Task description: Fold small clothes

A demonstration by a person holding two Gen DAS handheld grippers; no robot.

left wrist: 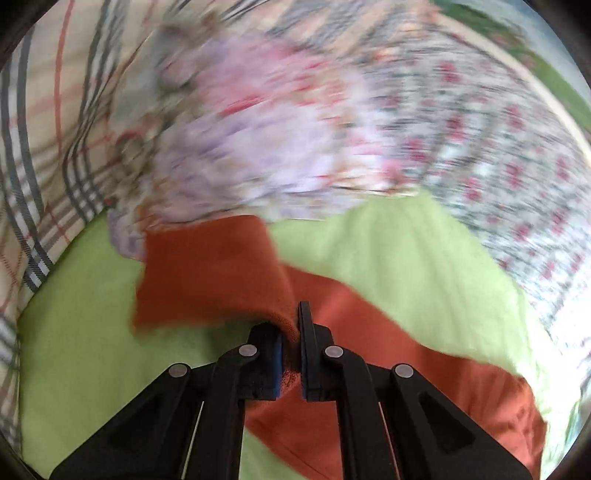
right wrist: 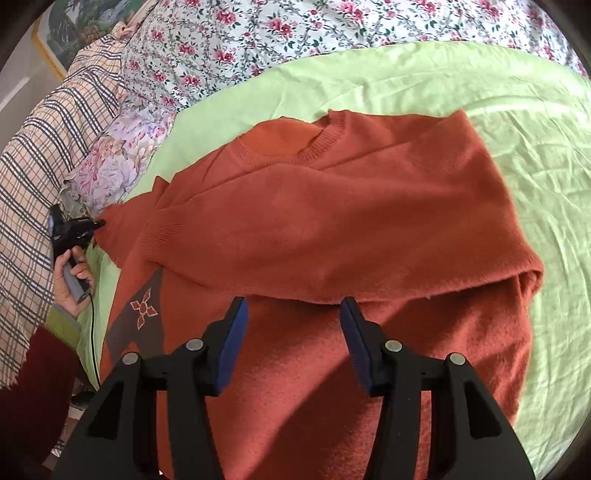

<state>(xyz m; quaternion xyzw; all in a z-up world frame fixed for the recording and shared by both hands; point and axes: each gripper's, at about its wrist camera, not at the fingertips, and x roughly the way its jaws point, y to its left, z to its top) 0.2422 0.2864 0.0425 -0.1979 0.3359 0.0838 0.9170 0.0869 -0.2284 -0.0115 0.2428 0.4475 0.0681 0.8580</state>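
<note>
An orange knit sweater [right wrist: 332,206] lies on a light green sheet [right wrist: 498,122], its right sleeve folded across the chest. My right gripper [right wrist: 293,314] is open and empty, hovering just above the sweater's lower body. My left gripper [left wrist: 293,332] is shut on the end of the sweater's left sleeve [left wrist: 214,280] and holds it lifted off the sheet. The left gripper also shows in the right wrist view [right wrist: 98,223], at the sweater's far left, pinching the sleeve end. A dark patch with a cross motif [right wrist: 142,310] sits on the sweater's left side.
A plaid blanket [right wrist: 40,177] and a lilac floral pillow [right wrist: 118,162] lie to the left. A rose-print cover [right wrist: 295,33] runs along the back. The left wrist view is blurred by motion. A framed picture [right wrist: 74,29] hangs at top left.
</note>
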